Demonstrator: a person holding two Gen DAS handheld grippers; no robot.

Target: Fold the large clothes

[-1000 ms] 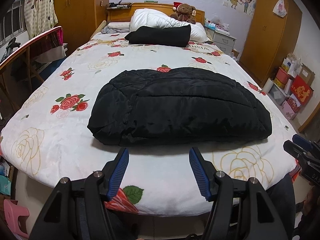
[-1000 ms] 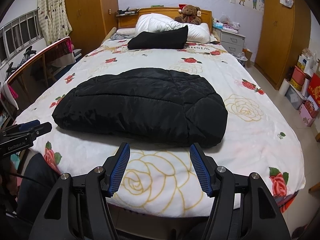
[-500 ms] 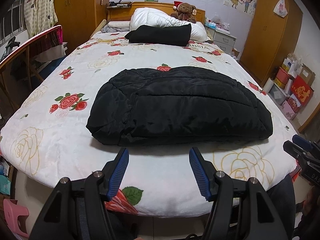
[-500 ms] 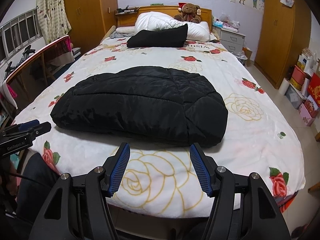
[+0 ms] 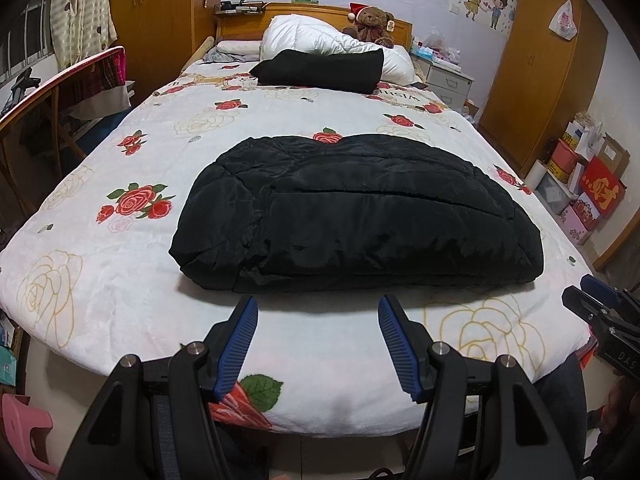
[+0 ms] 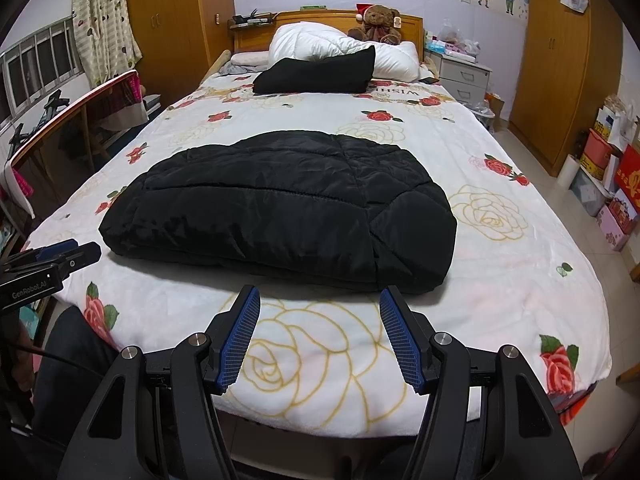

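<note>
From the left wrist, left claw (image 5: 316, 320) spread open and empty just short of the folded black coat (image 5: 356, 212) on the rose-print bed (image 5: 92, 280); from the right wrist, right claw (image 6: 316, 320) likewise open, coat (image 6: 280, 208) lying just ahead.

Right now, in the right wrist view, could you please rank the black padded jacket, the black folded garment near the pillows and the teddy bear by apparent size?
1. Black padded jacket
2. Black folded garment
3. Teddy bear
The jacket lies nearest the camera, which exaggerates its lead.
</note>
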